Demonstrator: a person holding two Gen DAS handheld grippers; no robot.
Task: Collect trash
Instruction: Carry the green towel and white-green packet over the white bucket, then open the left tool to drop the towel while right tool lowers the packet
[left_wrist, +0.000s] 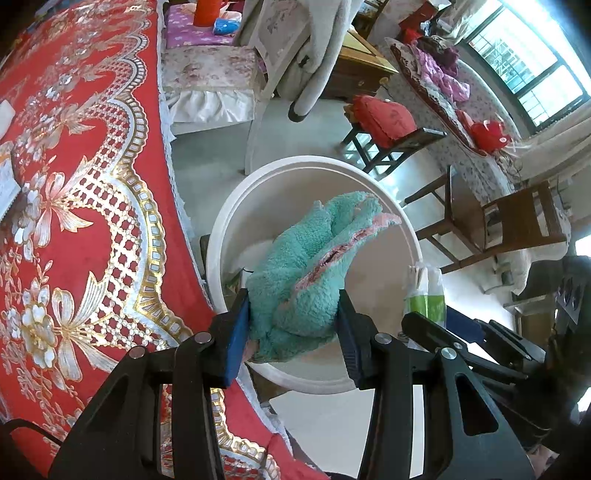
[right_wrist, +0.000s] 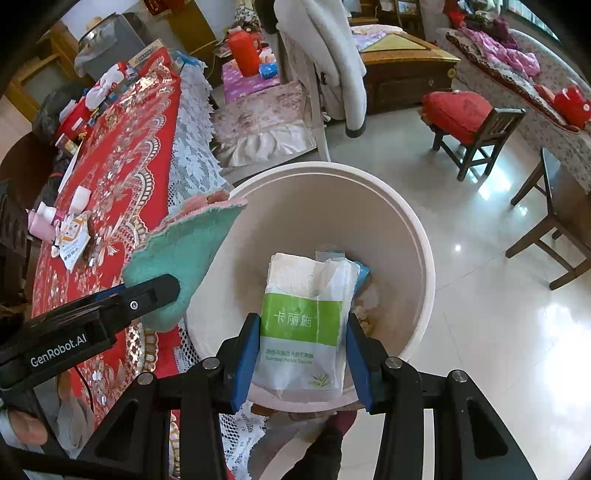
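My left gripper is shut on a teal fluffy cloth with pink trim, held over the mouth of a white round bin on the floor beside the table. My right gripper is shut on a green-and-white tissue packet, also above the white bin. In the right wrist view the teal cloth and the left gripper's black body sit at the bin's left rim. In the left wrist view the tissue packet shows at the bin's right rim. Some trash lies at the bin's bottom.
A table with a red and gold cloth and lace edge stands left of the bin, with small packets and bottles on it. Wooden stools, a dark chair and a sofa stand on the glossy tiled floor.
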